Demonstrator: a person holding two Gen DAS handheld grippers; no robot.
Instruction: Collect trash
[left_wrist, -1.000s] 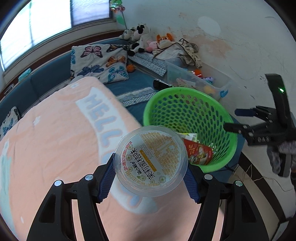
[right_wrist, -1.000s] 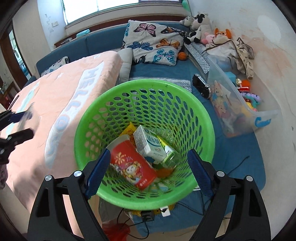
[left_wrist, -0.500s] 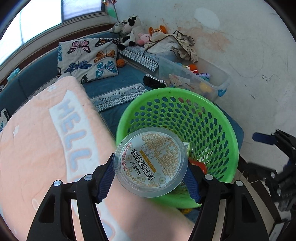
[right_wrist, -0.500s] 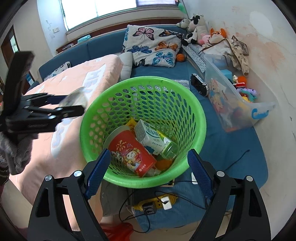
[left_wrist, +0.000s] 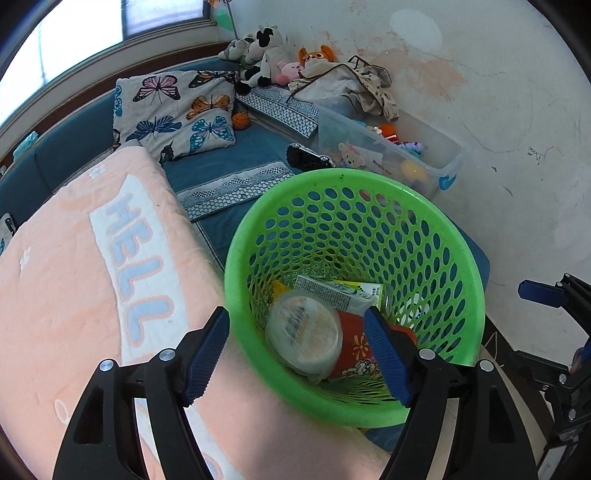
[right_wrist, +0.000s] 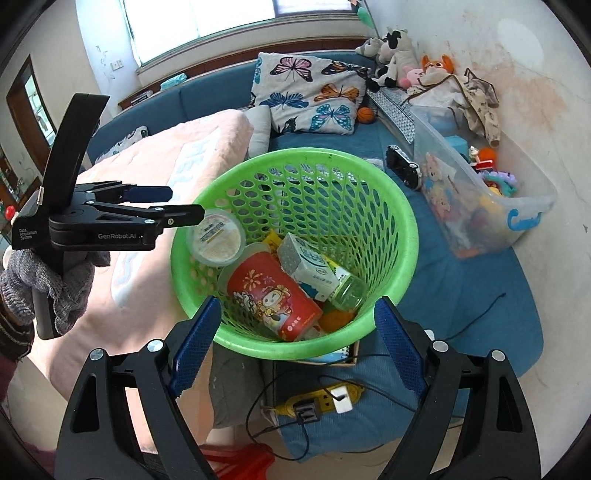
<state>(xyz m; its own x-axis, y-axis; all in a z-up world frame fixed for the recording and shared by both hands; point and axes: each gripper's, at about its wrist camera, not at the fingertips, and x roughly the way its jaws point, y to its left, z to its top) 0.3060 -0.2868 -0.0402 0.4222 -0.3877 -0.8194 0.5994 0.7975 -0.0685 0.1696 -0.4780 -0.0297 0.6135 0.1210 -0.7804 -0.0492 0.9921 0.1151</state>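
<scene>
A green perforated basket (left_wrist: 424, 221) (right_wrist: 402, 225) stands beside the bed. A round clear-lidded food tub (left_wrist: 303, 334) (right_wrist: 216, 242) is inside it, near the rim, blurred as if falling. Under it lie a red printed cup (right_wrist: 273, 299), a white carton (right_wrist: 308, 264) and a clear bottle (right_wrist: 345, 291). My left gripper (left_wrist: 297, 349) is open and empty over the basket's near rim; it shows in the right wrist view (right_wrist: 177, 203). My right gripper (right_wrist: 295, 341) is open and empty at the basket's near side.
A peach blanket with blue letters (left_wrist: 92, 280) covers the bed at the left. A clear toy bin (right_wrist: 480, 199) and plush toys (left_wrist: 266, 51) line the stained wall. A yellow power strip with cables (right_wrist: 317, 400) lies on the floor under the basket.
My left gripper moved over the basket, opened and let go of the food tub, which has dropped into the basket. The right gripper drew back a little.
</scene>
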